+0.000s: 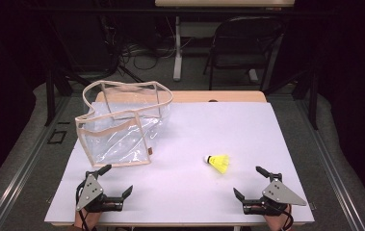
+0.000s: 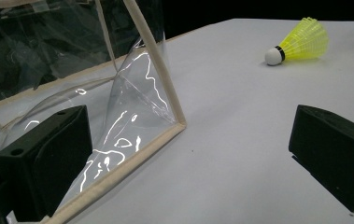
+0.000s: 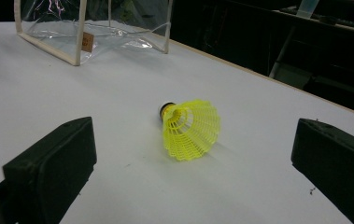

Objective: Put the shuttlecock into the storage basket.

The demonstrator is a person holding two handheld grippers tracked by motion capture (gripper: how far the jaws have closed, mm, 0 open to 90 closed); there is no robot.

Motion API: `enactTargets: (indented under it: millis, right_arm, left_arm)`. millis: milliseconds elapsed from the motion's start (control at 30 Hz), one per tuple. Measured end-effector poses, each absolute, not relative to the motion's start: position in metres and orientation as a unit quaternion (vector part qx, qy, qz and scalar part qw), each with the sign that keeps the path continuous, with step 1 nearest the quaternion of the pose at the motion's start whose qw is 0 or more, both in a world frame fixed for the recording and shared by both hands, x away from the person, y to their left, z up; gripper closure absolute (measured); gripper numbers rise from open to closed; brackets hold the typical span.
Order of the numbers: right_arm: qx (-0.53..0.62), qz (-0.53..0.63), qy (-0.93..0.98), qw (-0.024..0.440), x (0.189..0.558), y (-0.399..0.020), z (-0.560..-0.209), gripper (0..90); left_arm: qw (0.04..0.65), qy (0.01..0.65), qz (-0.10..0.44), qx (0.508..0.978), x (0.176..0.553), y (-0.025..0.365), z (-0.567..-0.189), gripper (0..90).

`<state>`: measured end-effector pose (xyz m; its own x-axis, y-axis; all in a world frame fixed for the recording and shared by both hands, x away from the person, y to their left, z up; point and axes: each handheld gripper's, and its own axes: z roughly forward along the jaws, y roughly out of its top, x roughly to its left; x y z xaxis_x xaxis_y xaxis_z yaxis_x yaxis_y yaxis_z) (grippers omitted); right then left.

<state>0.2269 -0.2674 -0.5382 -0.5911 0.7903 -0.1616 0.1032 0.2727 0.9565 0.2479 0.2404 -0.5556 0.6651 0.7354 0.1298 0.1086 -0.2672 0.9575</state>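
We hold the right gripper (image 1: 250,182) wide open and empty near the table's front edge, aimed at the yellow shuttlecock (image 1: 218,163) lying just ahead on its side. Our left gripper (image 1: 114,179), likewise open and empty, faces the clear bag's (image 1: 117,127) corner.

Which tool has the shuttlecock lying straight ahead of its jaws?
The right tool: the yellow shuttlecock lies ahead between its open jaws; the left tool faces the clear bag.

Dim lab: floor cables (image 1: 141,53), folding chair (image 1: 240,41).
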Motion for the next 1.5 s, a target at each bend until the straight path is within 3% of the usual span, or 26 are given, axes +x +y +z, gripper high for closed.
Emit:
enactTargets:
  millis: [733, 1500]
  right_arm:
    - [0.332, 0.492, 0.742, 0.311, 0.24, -0.258, -0.533, 0.0]
    - [0.358, 0.438, 0.79, 0.237, 0.274, -0.236, -0.534, 0.0]
  left_arm:
    - [0.53, 0.286, 0.291, 0.744, 0.249, 0.24, -0.557, 0.0]
    - [0.53, 0.276, 0.289, 0.748, 0.248, 0.239, -0.555, 0.0]
